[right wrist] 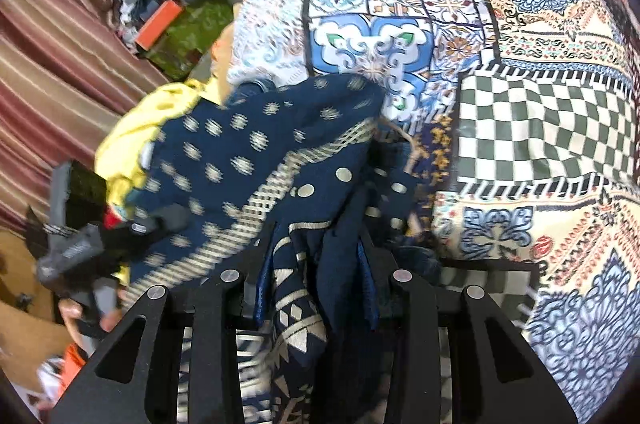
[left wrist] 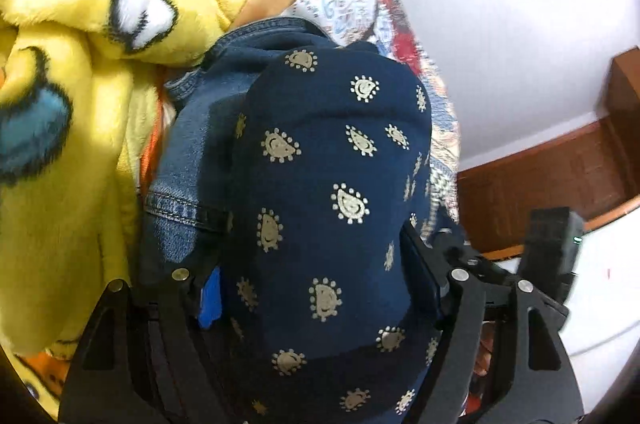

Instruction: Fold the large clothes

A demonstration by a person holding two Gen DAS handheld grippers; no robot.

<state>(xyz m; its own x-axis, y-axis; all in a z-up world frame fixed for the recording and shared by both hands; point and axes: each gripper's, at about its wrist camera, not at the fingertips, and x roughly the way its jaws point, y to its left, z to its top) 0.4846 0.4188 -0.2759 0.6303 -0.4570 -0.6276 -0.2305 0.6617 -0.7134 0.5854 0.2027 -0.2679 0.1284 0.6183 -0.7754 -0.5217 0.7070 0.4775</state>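
A navy garment (left wrist: pixel 320 160) printed with cream paisley motifs lies bunched in a thick roll between the fingers of my left gripper (left wrist: pixel 316 232), whose pads press on it from both sides. In the right wrist view the same navy garment (right wrist: pixel 248 152), with a cream lattice border, hangs in folds between the blue pads (right wrist: pixel 264 288) of my right gripper (right wrist: pixel 318 244), which is shut on it. The right gripper's body (left wrist: pixel 552 244) shows at the right edge of the left wrist view. The left gripper's body (right wrist: pixel 80 244) and a hand (right wrist: pixel 76 316) show at the left of the right wrist view.
Blue denim jeans (left wrist: pixel 188 160) lie under the navy roll. A yellow fleece blanket (left wrist: pixel 72 64) is heaped to the left. A patchwork bedspread (right wrist: pixel 520 104) covers the bed. Striped fabric (right wrist: pixel 52 64), an orange box (right wrist: pixel 160 20) among clutter and dark wooden furniture (left wrist: pixel 540 184) lie around.
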